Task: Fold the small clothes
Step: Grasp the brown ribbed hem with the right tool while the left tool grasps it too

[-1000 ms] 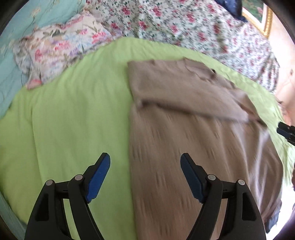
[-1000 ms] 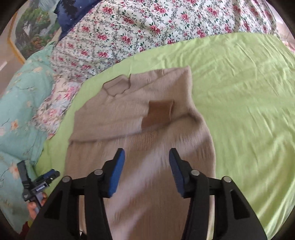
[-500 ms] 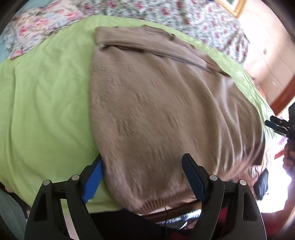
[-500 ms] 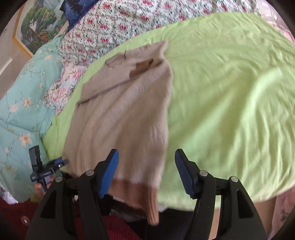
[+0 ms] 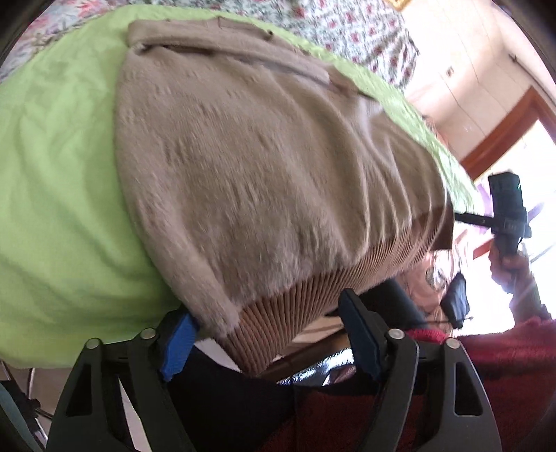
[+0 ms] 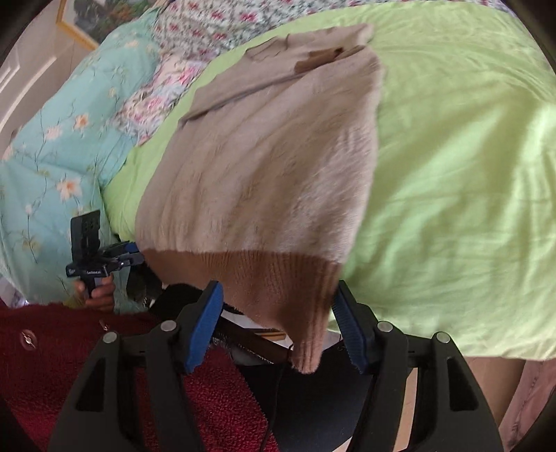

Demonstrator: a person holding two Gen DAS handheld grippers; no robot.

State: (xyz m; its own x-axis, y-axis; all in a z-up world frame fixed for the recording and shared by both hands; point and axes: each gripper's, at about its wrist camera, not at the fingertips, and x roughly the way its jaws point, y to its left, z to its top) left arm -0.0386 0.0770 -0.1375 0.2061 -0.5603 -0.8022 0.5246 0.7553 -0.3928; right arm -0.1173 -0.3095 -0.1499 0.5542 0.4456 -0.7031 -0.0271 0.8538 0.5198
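A beige knit sweater (image 5: 264,167) with a brown ribbed hem (image 5: 299,309) lies on the green bedsheet (image 5: 59,194), sleeves folded across its top, hem hanging over the bed's near edge. My left gripper (image 5: 267,333) is open, its jaws either side of the hem's left corner. In the right wrist view the same sweater (image 6: 271,167) shows, and my right gripper (image 6: 278,323) is open with the hem's right corner (image 6: 305,320) hanging between its jaws. Neither is closed on the cloth.
Floral quilt (image 6: 194,31) and a turquoise flowered cover (image 6: 52,149) lie at the head and side of the bed. The person's red knit top (image 6: 69,351) fills the lower view. A door frame (image 5: 500,132) stands at right.
Both grippers pulled back from above the sweater's body down to its hem at the bed's near edge. The hem now sits between each pair of open jaws.
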